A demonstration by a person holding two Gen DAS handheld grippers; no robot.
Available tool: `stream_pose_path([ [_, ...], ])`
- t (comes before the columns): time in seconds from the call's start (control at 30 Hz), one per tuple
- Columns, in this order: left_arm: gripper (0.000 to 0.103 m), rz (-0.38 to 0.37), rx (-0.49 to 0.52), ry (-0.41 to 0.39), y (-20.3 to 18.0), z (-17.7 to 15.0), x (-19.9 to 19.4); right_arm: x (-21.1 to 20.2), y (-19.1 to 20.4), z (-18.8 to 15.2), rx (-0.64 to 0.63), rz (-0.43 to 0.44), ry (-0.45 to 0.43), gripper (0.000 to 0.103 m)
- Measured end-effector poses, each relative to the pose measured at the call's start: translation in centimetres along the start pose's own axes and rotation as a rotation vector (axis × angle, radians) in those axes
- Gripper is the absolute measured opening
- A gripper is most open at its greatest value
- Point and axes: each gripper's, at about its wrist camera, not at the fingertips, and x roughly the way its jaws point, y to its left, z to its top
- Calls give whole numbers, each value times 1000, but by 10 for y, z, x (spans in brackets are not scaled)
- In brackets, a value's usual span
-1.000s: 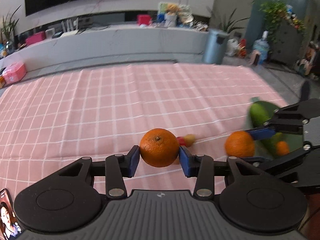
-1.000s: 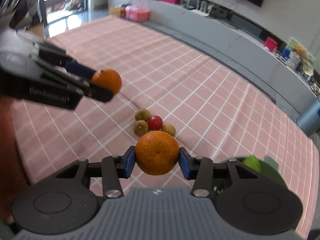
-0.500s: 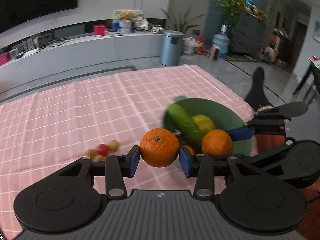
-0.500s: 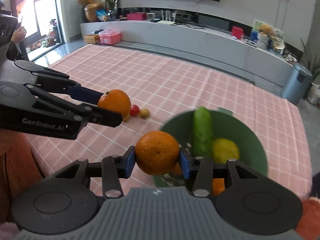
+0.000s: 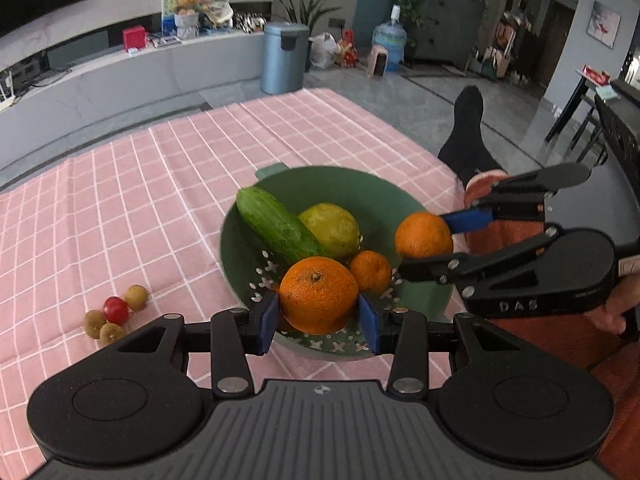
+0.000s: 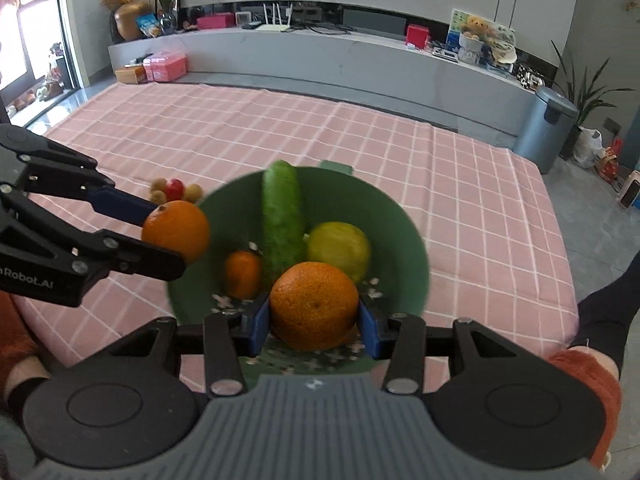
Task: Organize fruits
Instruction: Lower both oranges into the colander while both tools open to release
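- The left gripper is clamped on an orange at lower centre of its own view, blue pads pressed on both sides, stem dimple facing up; it hangs over the near rim of the green bowl.
- The right gripper pinches a second orange the same way, also over the bowl's near edge. In the left view it comes in from the right edge, its orange over the bowl's right side.
- A cucumber lies in the bowl with its long axis running from the upper-left rim down toward the centre, far end leaning on the wall.
- Beside it sit a yellow-green fruit, perhaps a lemon (the blur leaves me unsure), and a small mandarin.
- The bowl floor is pierced with flower-shaped holes.
- Lettering reads "DAS" on the right gripper's body and "Robot.AI" on the left one, partly cut off.
- On the pink checked cloth, lower left of the left view, a cherry tomato touches three small brown fruits, well apart from the bowl.
- A black-socked foot stands past the table's right edge, and a blue-grey bin at upper centre.
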Motion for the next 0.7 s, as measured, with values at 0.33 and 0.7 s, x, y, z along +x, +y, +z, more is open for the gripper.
stream_pose_path([
  [0.33, 48, -10, 89, 142, -6, 6, 32, 33, -9, 4, -18, 105, 107, 43],
  [0.7, 49, -56, 219, 254, -12, 10, 54, 54, -6, 2, -57, 180, 264, 43],
])
